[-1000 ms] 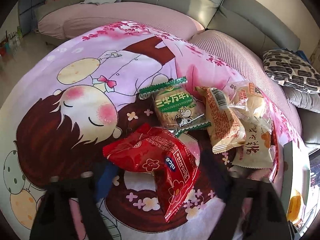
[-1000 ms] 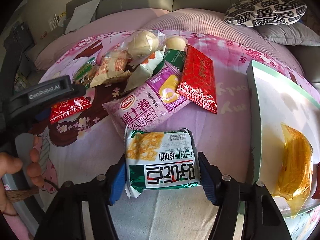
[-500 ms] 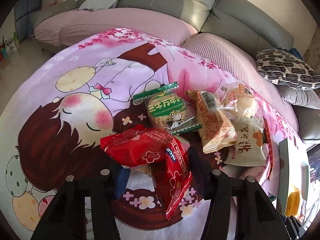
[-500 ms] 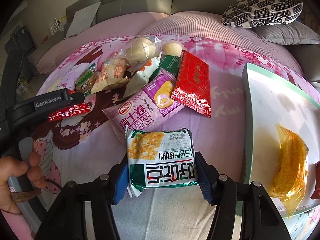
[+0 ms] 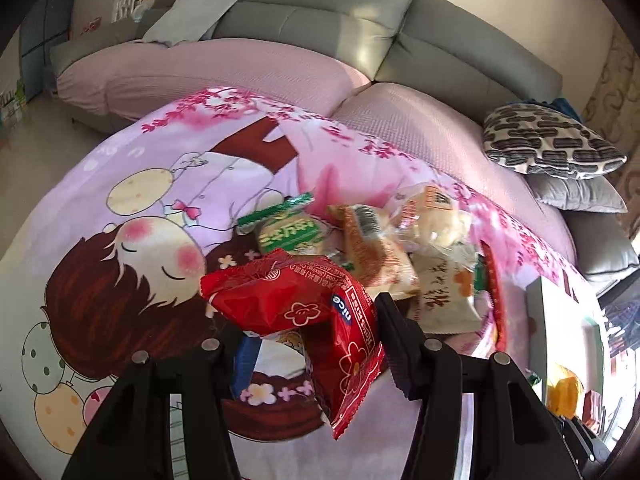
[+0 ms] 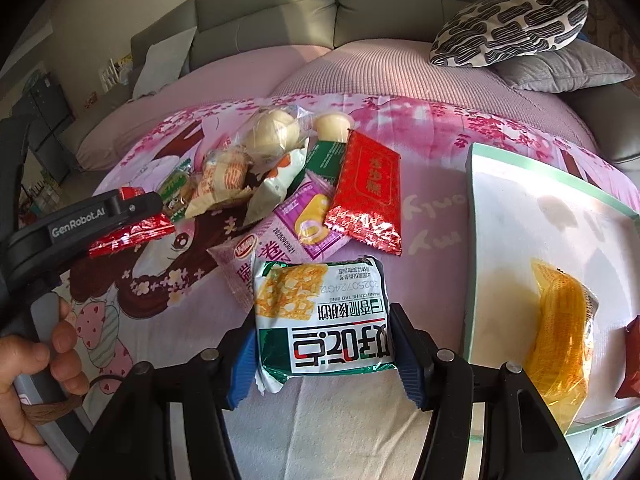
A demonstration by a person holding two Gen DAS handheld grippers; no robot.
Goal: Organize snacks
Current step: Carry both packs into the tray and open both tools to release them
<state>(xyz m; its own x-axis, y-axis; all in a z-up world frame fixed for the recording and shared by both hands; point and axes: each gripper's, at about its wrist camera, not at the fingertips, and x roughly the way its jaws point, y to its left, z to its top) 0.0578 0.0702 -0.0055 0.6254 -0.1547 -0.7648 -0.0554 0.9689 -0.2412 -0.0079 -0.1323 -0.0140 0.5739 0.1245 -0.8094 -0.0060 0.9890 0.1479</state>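
The right gripper (image 6: 325, 354) is closed on a green-and-white cracker packet (image 6: 322, 316), its blue pads pressed to the packet's two sides; the packet shows large white Chinese characters, a line reading "XIANG CUI HE TAO BING" and the code 20250724GT02. It hangs just left of the white tray (image 6: 516, 220), which has a pale green rim. On the tray lie one orange translucent packet (image 6: 560, 332) and, at its right edge, the corner of one red wrapper (image 6: 630, 364).

The left gripper (image 5: 316, 346) pinches a red snack bag (image 5: 304, 304) printed with white flowers and a blue oval reading "nice". In the right wrist view this gripper, left of the tray, bears the words "GenRobot.AI", and the person's left hand (image 6: 44, 364) grips its handle.

Beyond the cracker packet, left of the tray, the pile on the cartoon blanket (image 6: 160, 340) holds:
- one purple roll-cake packet (image 6: 288, 228), dated 20250902;
- one red foil packet (image 6: 370, 192) with gold characters;
- one green-edged biscuit pack (image 5: 290, 230) with white Chinese characters;
- one orange-and-cream bun wrapper (image 6: 222, 180);
- one round bun in clear film (image 6: 272, 136);
- one pale jelly cup (image 6: 332, 126).

Farther back, a patterned pillow (image 6: 508, 28) rests on a grey one.
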